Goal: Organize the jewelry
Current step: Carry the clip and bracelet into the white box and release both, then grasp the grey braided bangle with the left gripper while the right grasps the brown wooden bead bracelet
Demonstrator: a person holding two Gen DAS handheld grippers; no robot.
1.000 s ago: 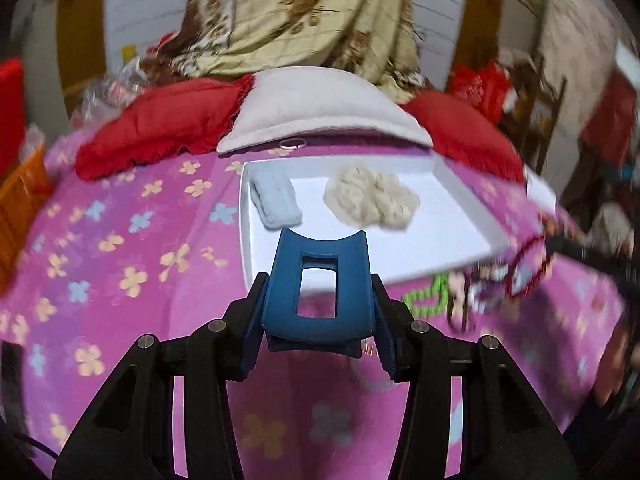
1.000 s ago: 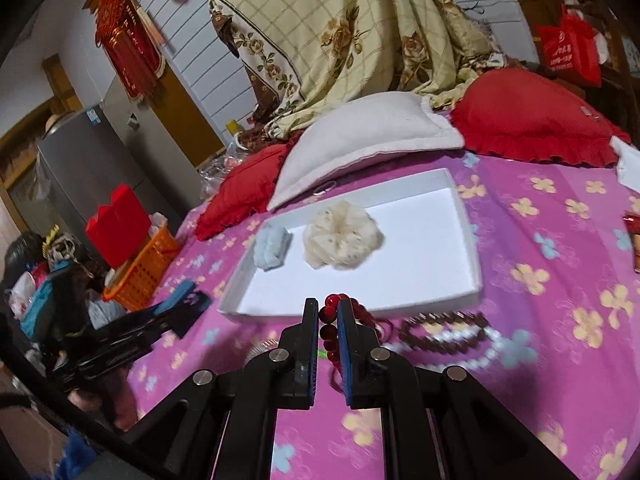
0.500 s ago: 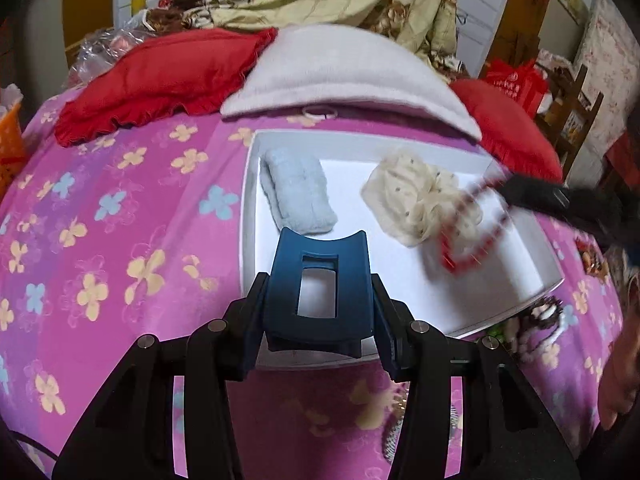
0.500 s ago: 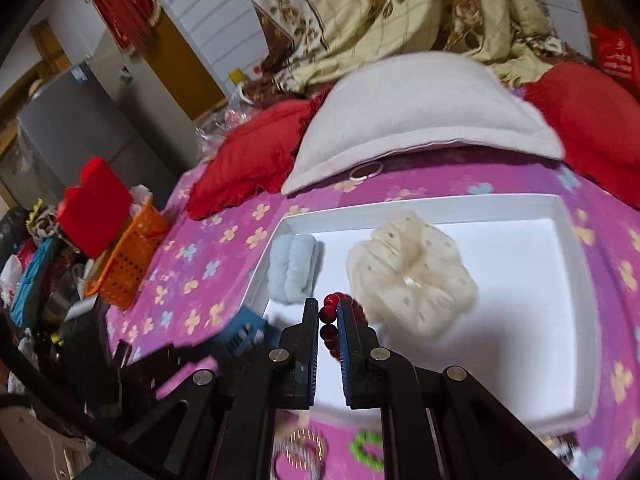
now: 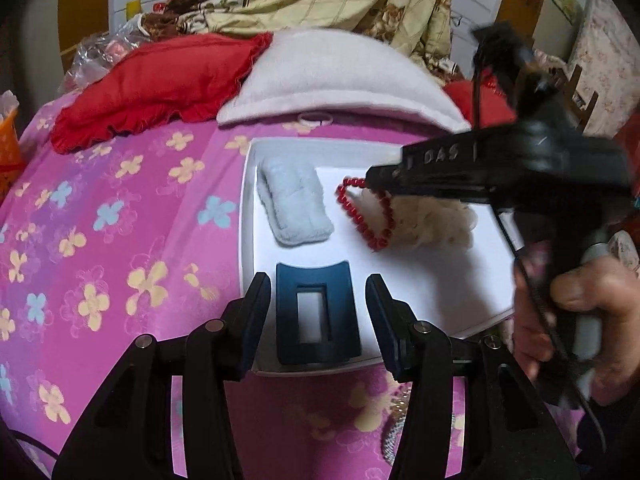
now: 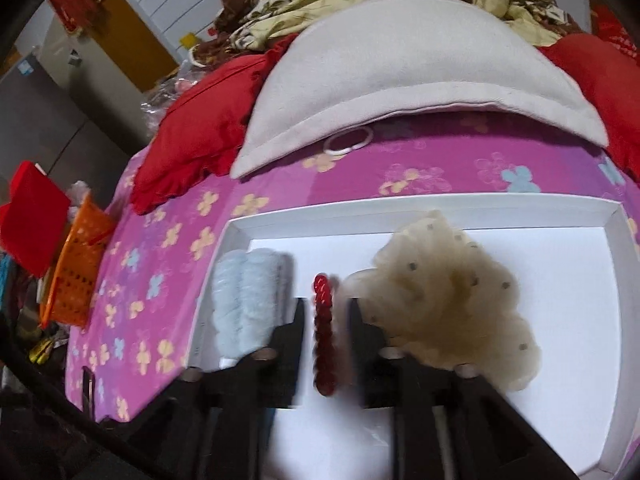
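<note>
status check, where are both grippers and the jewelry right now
Left gripper jaws opening, blue hair clip loose between them, over white tray. Right gripper jaws opening, red bead bracelet between. Nothing blocking.

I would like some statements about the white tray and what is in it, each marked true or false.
1. The red bead bracelet lies between the light blue scrunchie and the cream scrunchie. True.
2. The dark blue hair claw sits outside the white tray. False: it is over the tray's near edge.
3. The tray stands on a pink flowered cover. True.
4. The cream scrunchie is plain green. False: cream with small dots.
</note>
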